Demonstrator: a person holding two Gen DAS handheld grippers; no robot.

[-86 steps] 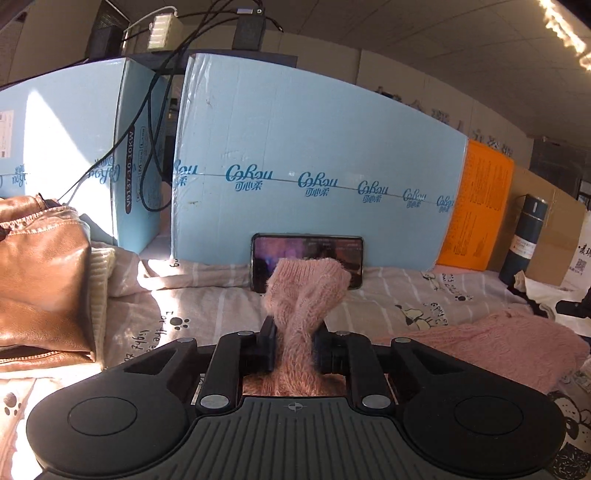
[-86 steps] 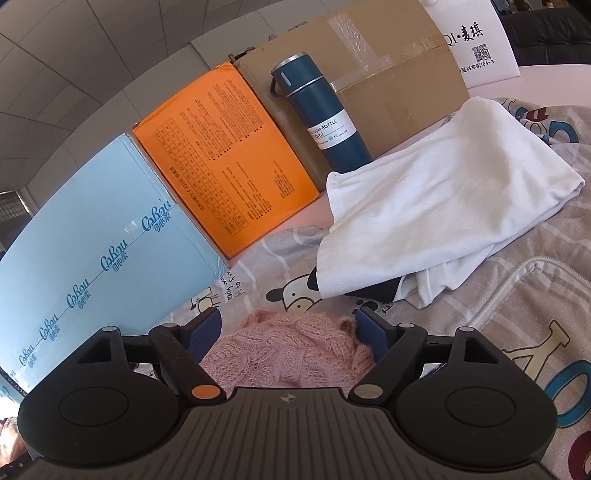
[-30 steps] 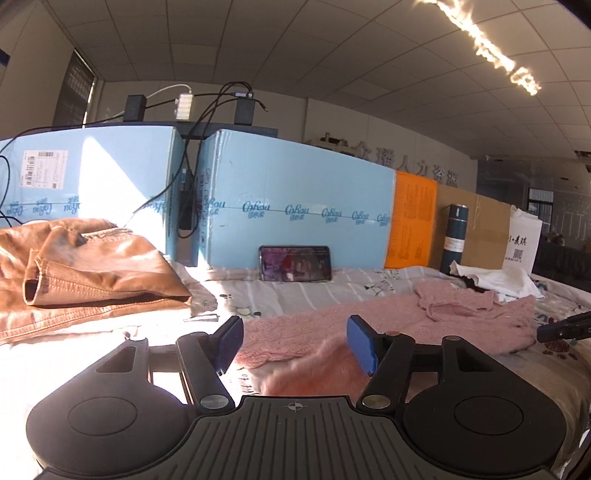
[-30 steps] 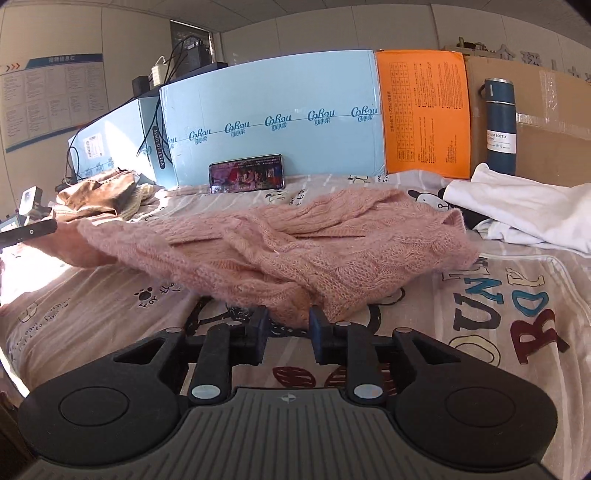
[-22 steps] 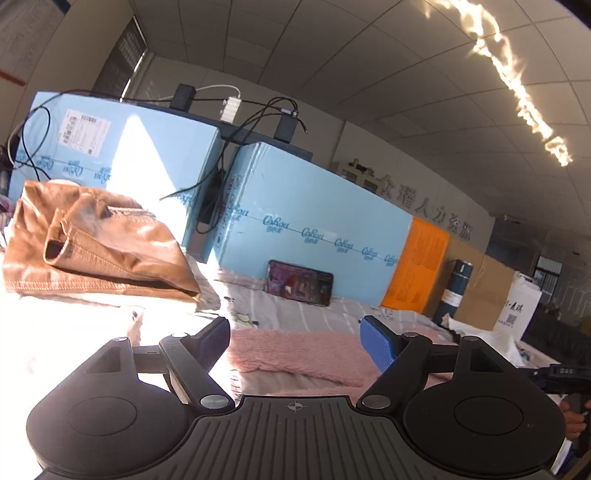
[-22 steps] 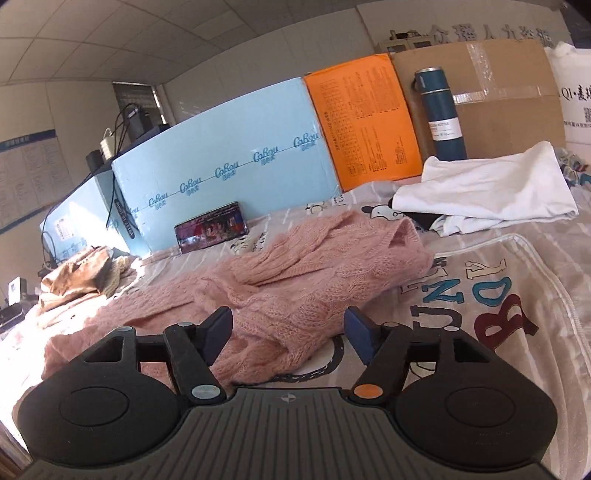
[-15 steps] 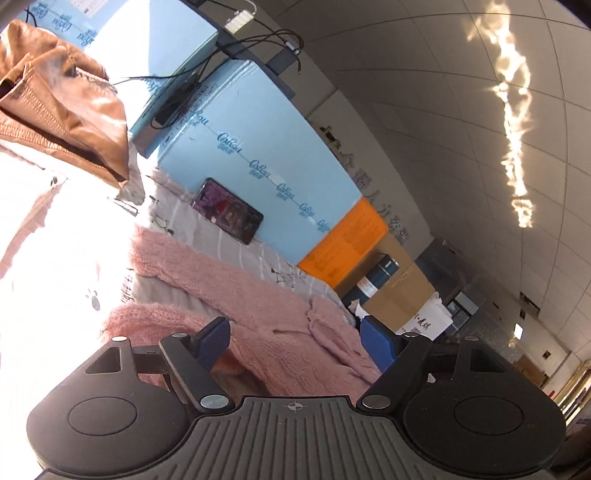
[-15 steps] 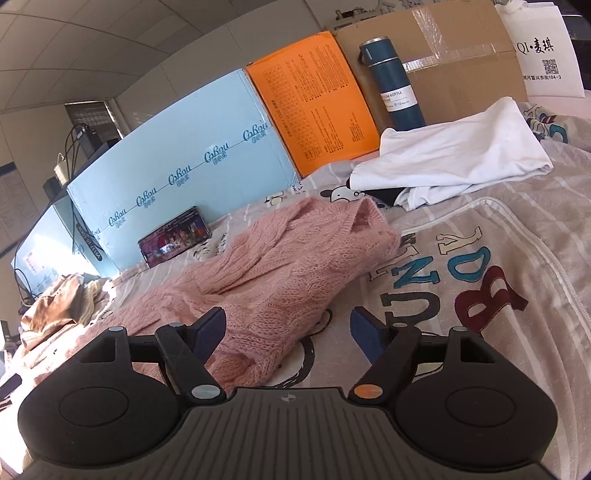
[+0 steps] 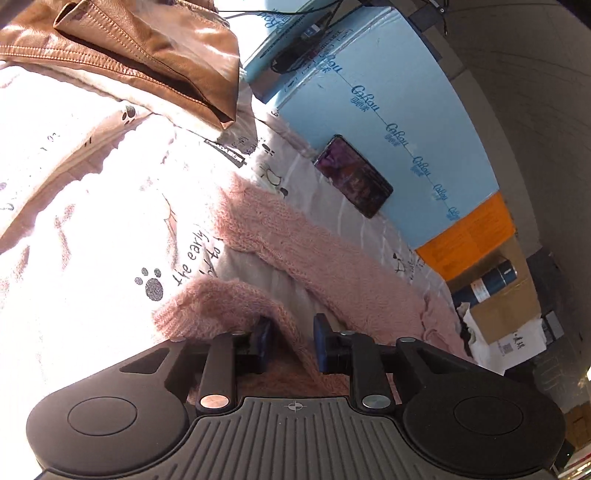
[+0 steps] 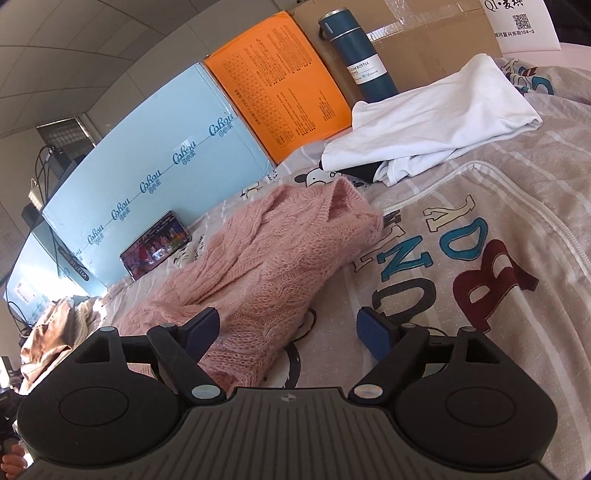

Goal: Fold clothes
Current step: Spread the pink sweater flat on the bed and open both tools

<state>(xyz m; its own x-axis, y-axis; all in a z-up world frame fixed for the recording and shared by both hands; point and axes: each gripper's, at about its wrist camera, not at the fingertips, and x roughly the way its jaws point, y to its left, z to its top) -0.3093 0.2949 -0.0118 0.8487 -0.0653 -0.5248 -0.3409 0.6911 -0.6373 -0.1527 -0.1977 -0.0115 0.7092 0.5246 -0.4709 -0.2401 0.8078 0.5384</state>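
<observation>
The left gripper [image 9: 290, 341], wide a second ago, is being closed around a pink sweater [image 10: 258, 258] sleeve at six o'clock. The right gripper [image 10: 288, 332], emptied, is being opened; another fold seems started.

Phone [image 9: 352, 181] propped against blue box [image 10: 147, 162]; blue bottle [image 10: 360, 62] before cardboard box [image 10: 424, 33]

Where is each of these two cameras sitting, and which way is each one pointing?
Left wrist view: sits on the left gripper, looking along its fingers, tilted, at a fold of the pink sweater they are closing on; brown jacket beyond.
Right wrist view: sits on the right gripper, jaws opening, sweater edge between them unpinched; white garment and a fingertip show.
Both share the sweater, phone, blue box.
</observation>
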